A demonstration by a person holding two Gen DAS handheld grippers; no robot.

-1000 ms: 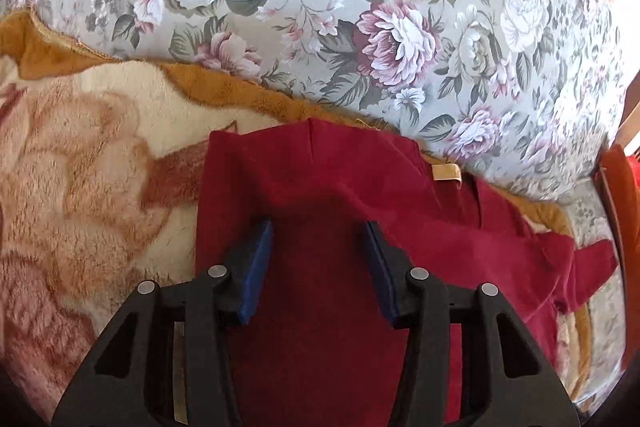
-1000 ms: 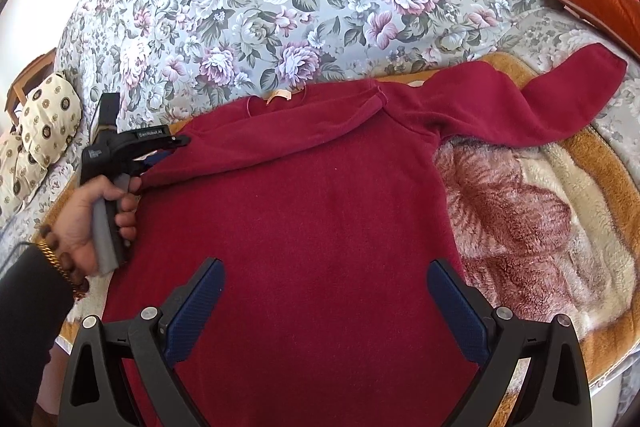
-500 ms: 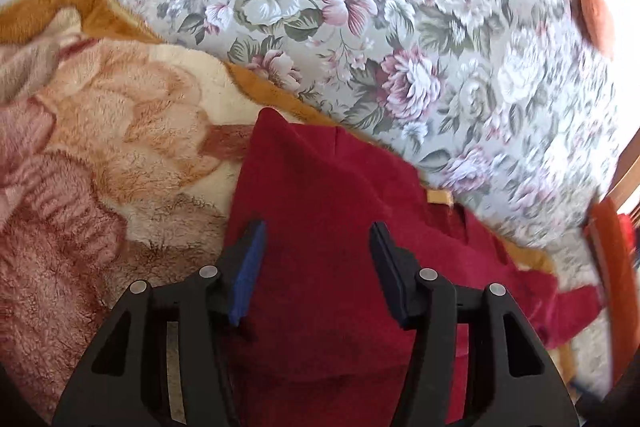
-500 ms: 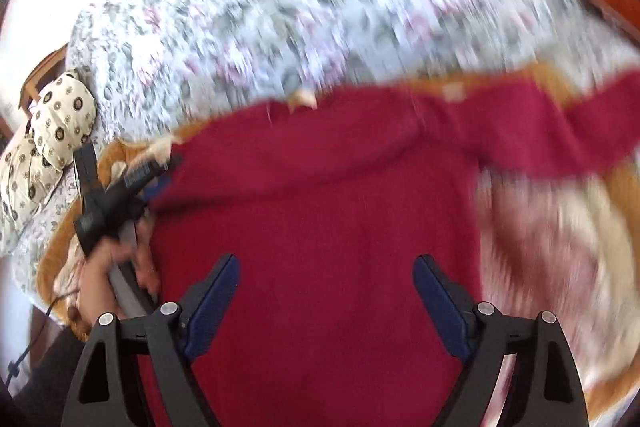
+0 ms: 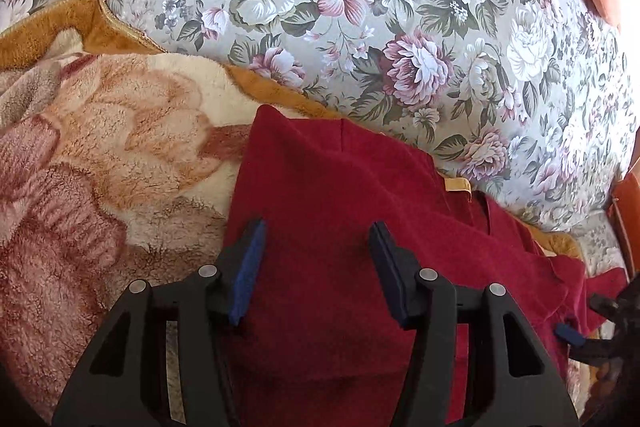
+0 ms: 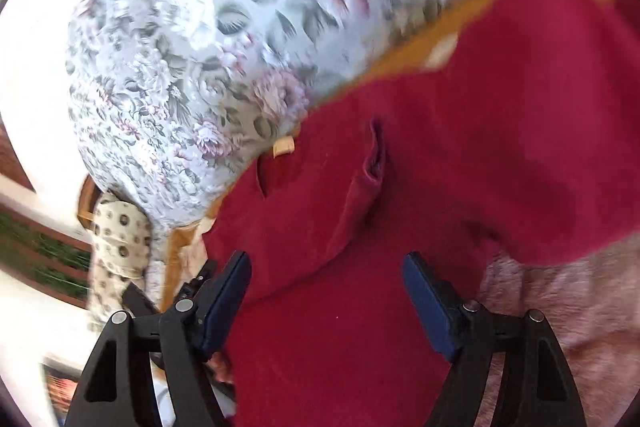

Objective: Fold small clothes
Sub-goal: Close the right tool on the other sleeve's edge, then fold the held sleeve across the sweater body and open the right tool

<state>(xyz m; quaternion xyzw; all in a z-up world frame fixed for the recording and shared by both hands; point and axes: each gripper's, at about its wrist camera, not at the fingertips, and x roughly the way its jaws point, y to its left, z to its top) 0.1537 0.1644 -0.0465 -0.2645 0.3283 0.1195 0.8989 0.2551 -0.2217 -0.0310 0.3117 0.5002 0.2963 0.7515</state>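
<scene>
The red sweater (image 5: 344, 227) is lying spread on the fleece blanket (image 5: 100, 155) at the foot of the floral cushion (image 5: 400, 27), one sleeve folded across its chest. The left gripper (image 5: 316, 263) is hovering over it, jaws parted, gripping nothing. The right gripper (image 6: 326, 303) is closing its jaws above the sweater, nothing pinched between them
</scene>
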